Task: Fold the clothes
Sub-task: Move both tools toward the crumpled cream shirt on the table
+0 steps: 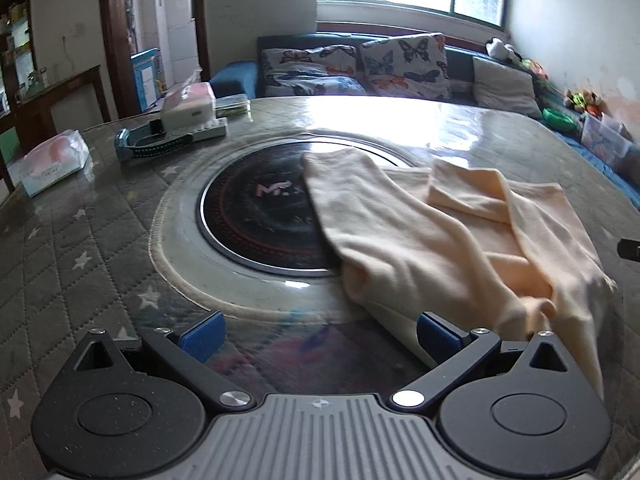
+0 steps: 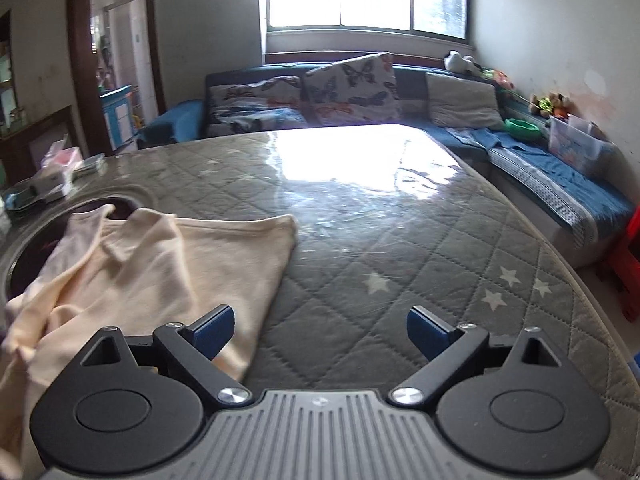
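Observation:
A pale peach garment (image 1: 448, 232) lies crumpled on the quilted table, partly over the round black hob (image 1: 260, 208). In the right wrist view the garment (image 2: 160, 264) lies at the left, its straight hem toward the window. My left gripper (image 1: 320, 334) is open and empty, with its right finger (image 1: 436, 336) next to the garment's near edge. My right gripper (image 2: 320, 330) is open and empty, with its left finger (image 2: 212, 330) over the garment's near right corner.
The grey star-quilted table cover (image 2: 400, 264) has a glossy film. Tissue packs (image 1: 52, 160), a white box (image 1: 188, 112) and a blue strap (image 1: 148, 146) sit at the far left. A blue sofa with butterfly cushions (image 1: 400, 64) stands behind the table. A red stool (image 2: 628, 264) is at the right.

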Demonstrator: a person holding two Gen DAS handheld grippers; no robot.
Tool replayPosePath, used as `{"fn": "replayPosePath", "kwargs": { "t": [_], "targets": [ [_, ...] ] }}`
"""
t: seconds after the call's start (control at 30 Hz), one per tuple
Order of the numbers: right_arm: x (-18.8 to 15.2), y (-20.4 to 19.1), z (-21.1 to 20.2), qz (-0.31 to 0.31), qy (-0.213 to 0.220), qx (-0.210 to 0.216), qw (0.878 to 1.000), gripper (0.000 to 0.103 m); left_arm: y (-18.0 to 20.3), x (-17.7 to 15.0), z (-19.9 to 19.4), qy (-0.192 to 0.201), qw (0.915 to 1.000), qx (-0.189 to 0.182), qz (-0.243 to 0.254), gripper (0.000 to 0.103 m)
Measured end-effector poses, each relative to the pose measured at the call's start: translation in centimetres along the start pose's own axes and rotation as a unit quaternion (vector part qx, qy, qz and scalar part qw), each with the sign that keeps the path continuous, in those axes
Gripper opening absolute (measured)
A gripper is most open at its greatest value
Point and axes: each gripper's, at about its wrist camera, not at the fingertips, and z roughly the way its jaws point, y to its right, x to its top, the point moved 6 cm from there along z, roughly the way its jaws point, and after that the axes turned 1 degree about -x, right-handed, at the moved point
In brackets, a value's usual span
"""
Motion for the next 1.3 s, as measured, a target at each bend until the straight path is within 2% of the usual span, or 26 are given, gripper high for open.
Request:
{"fn": "replayPosePath", "kwargs": {
  "t": [0.43,1.3],
  "targets": [
    [-2.4,-4.3,-3.7,-0.058,0.008,0.051,0.997,0.089,1.7,-0.5,-1.6,-0.007,0.9999,0.003,0.012,0.103],
    [-4.1,-5.8,-5.7,-0.058,-0.010,0.079,0.995,0.081,4.2,-1.6,-3.7,-0.006,0.9993,-0.004,0.038,0.103]
  ]
}}
